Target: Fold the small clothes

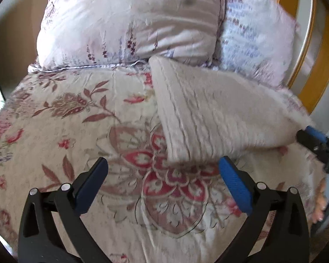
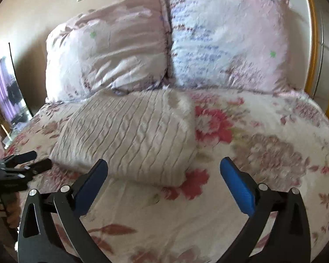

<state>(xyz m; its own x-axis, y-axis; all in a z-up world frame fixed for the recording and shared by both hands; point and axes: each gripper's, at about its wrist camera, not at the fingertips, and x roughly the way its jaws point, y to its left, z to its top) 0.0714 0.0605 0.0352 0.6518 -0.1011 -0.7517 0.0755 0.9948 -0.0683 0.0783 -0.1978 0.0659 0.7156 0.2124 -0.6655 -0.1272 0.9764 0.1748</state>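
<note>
Folded cream garment (image 2: 129, 135) lies mid-bed near pillows (image 2: 111, 50) on floral bedspread (image 2: 263, 153); left gripper (image 1: 163, 171) and right gripper (image 2: 164, 171) both wide, empty, clear of cloth, fold likely complete

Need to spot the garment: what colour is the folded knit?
Cream-white, ribbed knit; clearest in the right wrist view.

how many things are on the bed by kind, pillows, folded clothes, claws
pillows: 2, the pink pillow and the white-and-blue pillow
folded clothes: 1, the cream ribbed garment
claws: 2, the left claw and the right claw, both open and empty
total: 5
</note>
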